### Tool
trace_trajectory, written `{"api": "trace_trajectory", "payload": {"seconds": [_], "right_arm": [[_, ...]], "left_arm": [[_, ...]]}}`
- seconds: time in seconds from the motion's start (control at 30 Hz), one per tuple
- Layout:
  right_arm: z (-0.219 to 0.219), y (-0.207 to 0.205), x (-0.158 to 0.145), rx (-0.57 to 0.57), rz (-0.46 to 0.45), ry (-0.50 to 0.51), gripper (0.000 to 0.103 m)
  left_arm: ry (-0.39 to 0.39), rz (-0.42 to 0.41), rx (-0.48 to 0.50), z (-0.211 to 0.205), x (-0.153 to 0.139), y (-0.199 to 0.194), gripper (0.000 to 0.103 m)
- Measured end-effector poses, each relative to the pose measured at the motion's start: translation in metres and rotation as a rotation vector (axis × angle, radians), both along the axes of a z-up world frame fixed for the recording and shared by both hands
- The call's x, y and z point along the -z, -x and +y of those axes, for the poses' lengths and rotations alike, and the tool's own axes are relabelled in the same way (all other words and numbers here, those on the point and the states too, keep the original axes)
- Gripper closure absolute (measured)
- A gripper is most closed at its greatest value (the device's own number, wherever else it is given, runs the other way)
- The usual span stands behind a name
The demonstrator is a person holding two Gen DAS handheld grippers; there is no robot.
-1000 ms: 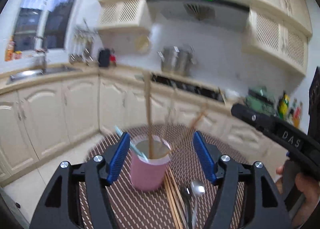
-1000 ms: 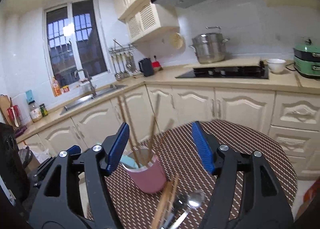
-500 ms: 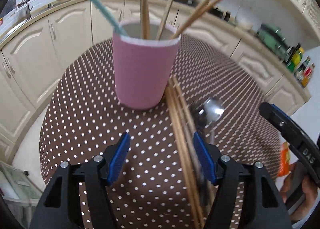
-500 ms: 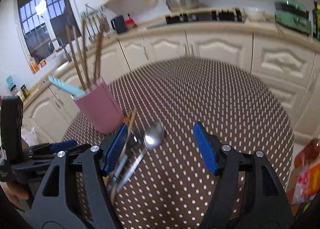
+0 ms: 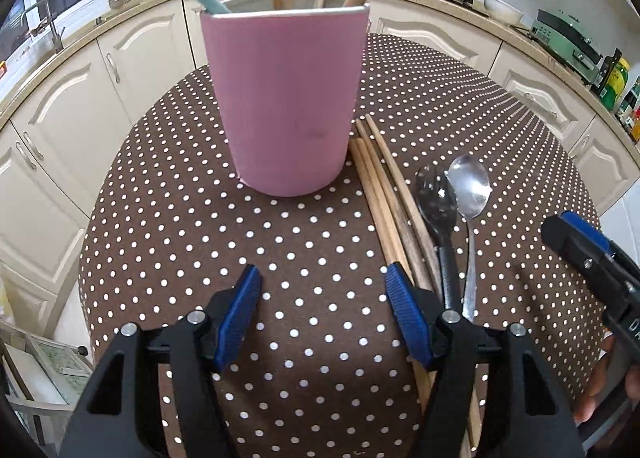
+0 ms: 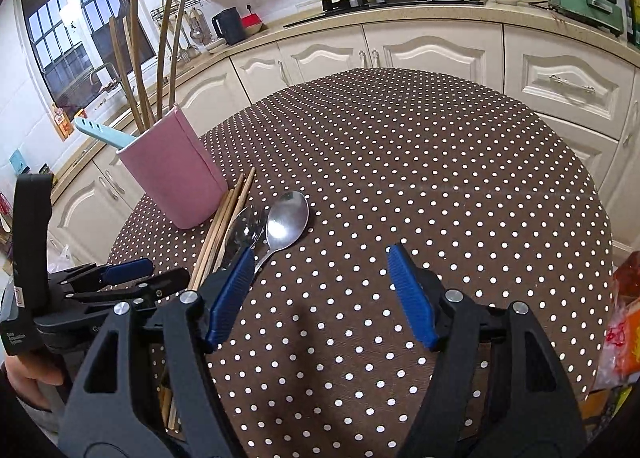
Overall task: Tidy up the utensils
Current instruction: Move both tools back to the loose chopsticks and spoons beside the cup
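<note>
Two spoons — beside loose chopsticks

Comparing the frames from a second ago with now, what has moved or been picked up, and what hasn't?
Both grippers have tipped down toward the table: the left gripper now faces the pink cup, the right gripper hangs over bare tablecloth beside the spoons. Neither holds anything; both jaws are open. The cup, loose chopsticks and spoons lie as before.

The cup is plain pink; the worktop cloth brown with white dots; chopsticks tan; 2 spoons, one silver, one seemingly darker; fingers blue-padded.
</note>
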State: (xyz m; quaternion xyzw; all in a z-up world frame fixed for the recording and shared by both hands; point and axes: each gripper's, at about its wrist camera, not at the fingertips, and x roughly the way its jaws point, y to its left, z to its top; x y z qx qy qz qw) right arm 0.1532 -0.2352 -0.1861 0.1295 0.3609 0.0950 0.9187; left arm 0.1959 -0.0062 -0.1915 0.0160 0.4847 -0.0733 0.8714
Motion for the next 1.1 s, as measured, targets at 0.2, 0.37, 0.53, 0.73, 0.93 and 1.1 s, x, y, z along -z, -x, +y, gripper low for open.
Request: {"api": "trace_trajectory", "payload": {"seconds": [0.2,0.37,0.53,0.73,0.93,1.1], "right_arm": [[0.001,-0.006,0.005,-0.003,0.011,-0.006,0.033],[0.002,-0.006,0.009,-0.005,0.021,-0.014,0.033],[0.003,-0.007,0.01,-0.004,0.026,-0.019,0.033],[0.005,-0.009,0.012,-0.008,0.032,-0.028,0.033],[0.002,-0.011,0.016,-0.003,0.042,-0.04,0.033],[0.0,-0.011,0.017,-0.002,0.043,-0.043,0.033]], "left_arm": [[0.0,-0.035,0.011,-0.008,-0.008,0.005,0.038],[-0.091,-0.047,0.038,-0.025,-0.005,0.002,0.038],[-0.118,-0.024,0.016,-0.024,-0.002,-0.005,0.038],[-0.083,-0.013,-0.011,-0.016,-0.005,-0.009,0.038],[-0.071,-0.013,0.027,-0.02,-0.005,-0.01,0.038],[-0.088,-0.016,0.018,-0.027,-0.005,-0.013,0.038]]}}
